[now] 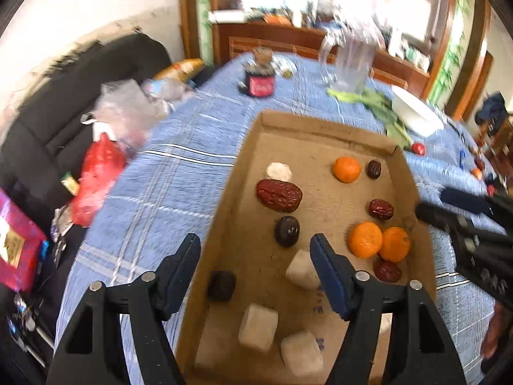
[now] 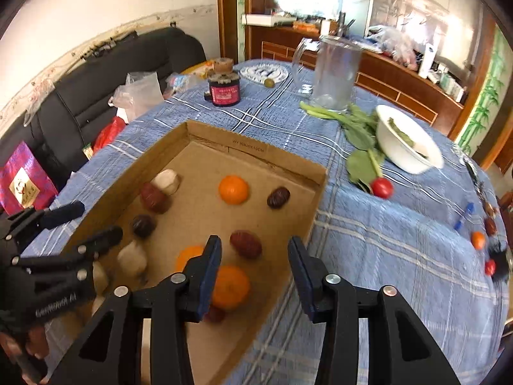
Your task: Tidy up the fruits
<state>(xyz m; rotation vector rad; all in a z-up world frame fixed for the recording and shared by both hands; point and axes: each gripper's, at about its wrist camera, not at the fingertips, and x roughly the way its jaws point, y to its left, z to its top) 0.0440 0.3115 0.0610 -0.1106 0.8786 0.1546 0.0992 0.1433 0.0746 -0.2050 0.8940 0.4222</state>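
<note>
Left tongs (image 1: pixel 255 250) open over box (image 1: pixel 323 126); jug (image 2: pixel 333 73), bowl (image 2: pixel 407 141) beyond

A shallow brown cardboard box (image 2: pixel 205 166) sits on the round table under a blue checked cloth (image 2: pixel 368 243). In the box, two orange tangerines (image 1: pixel 380 240) touch each other near its right wall, a third tangerine (image 2: pixel 233 189) lies alone toward the far end, and wrinkled dark red dates (image 1: pixel 279 193) and pale whitish blocks (image 1: pixel 258 327) are scattered between. Behind the box stand a dark jar with a cork lid (image 2: pixel 224 88) and, to its right, a clear glass pitcher (image 2: pixel 335 73). Right of the box, leafy green vegetables (image 2: pixel 359 131) lie against a tilted white bowl (image 2: pixel 405 147), with a small red tomato (image 2: pixel 382 188) just before them.
</note>
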